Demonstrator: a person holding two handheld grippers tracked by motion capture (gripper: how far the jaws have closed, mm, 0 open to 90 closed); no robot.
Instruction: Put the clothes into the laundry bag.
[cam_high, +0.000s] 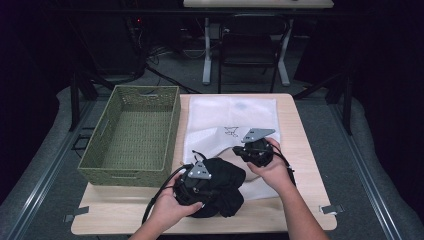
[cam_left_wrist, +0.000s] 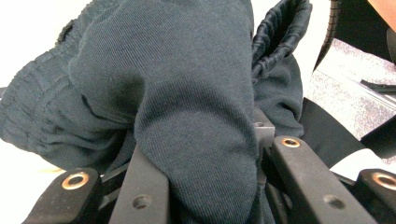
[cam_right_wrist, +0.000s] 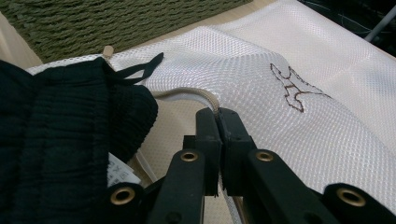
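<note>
While tongs grip, one garment (cam_high: 220, 185), one bag (cam_high: 235, 117).

The black garment (cam_left_wrist: 187, 93) is a soft knit cloth, matt, finely ribbed, with a gathered elastic band along one edge; a small white label of woven or papery stuff shows on it in the right gripper view; the white bag (cam_right_wrist: 289, 116) is an open mesh fabric, slightly sheeny, edged with a beige corded rim and stitched with a dark thread motif; the basket (cam_high: 131, 131) is green woven wicker, rough and matt; the table (cam_high: 300, 130) is pale wood, smooth; both grippers' jaws are matt black plastic with brass-coloured metal eyelets.
</note>
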